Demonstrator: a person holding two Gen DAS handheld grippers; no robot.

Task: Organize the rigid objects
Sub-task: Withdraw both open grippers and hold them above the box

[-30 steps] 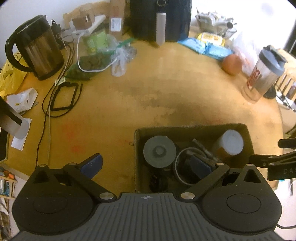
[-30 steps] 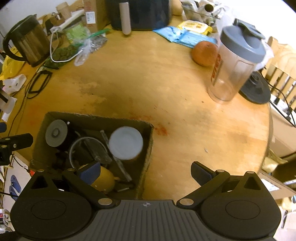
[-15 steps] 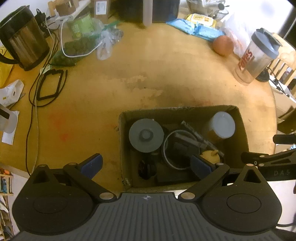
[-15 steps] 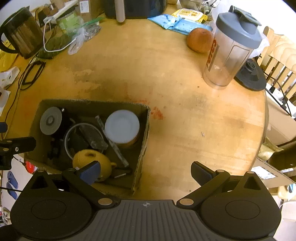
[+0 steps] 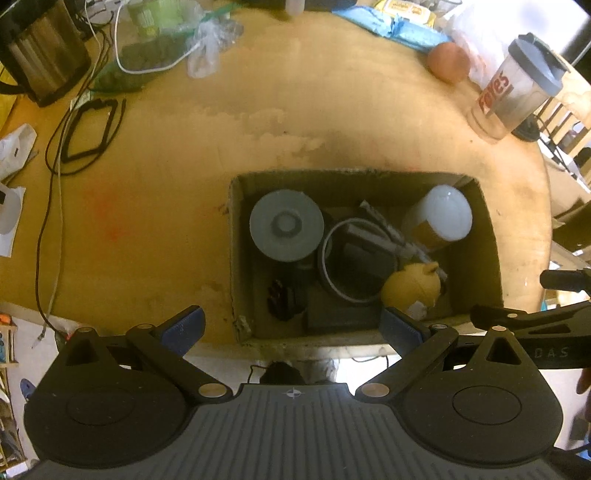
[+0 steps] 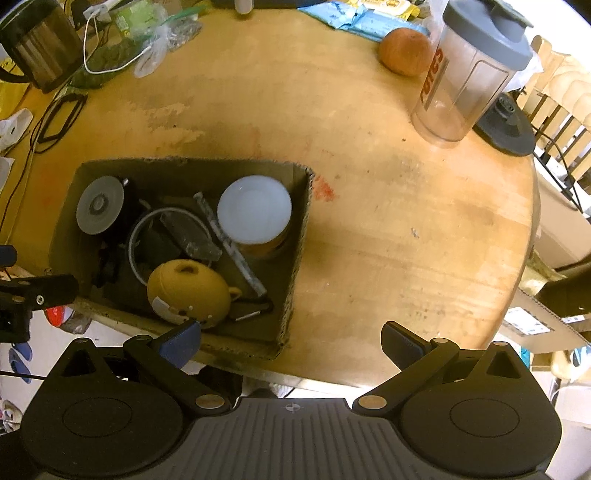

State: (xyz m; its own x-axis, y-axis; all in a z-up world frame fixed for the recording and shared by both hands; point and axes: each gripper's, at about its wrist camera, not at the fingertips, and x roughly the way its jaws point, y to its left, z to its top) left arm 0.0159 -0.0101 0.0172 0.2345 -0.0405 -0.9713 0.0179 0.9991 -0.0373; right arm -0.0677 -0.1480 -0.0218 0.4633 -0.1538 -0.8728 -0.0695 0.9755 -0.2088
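Observation:
An open cardboard box [image 5: 236,258] [image 6: 299,236] sits at the near edge of a round wooden table. Inside lie a grey-lidded dark container [image 5: 286,225] [image 6: 99,205], a white-lidded jar [image 5: 441,218] [image 6: 255,214], a yellow rounded object [image 5: 412,290] [image 6: 188,288], a grey ring [image 5: 328,236], a flat dark block [image 6: 190,236] and a grey rod [image 6: 231,243]. My left gripper [image 5: 291,326] is open and empty, above the box's near wall. My right gripper [image 6: 291,341] is open and empty, above the box's near right corner.
A clear shaker bottle with grey lid [image 5: 517,85] [image 6: 469,74] and an orange fruit [image 5: 448,61] [image 6: 406,51] stand at the far right. A dark kettle [image 5: 40,55] [image 6: 37,48], cables [image 5: 88,129] and plastic bags [image 5: 166,44] lie far left. Blue packets [image 5: 399,26] lie at the back.
Both grippers have pulled back and up from the table, so the box sits further into view and the table's near edge shows. Both stay open. The box contents have not moved.

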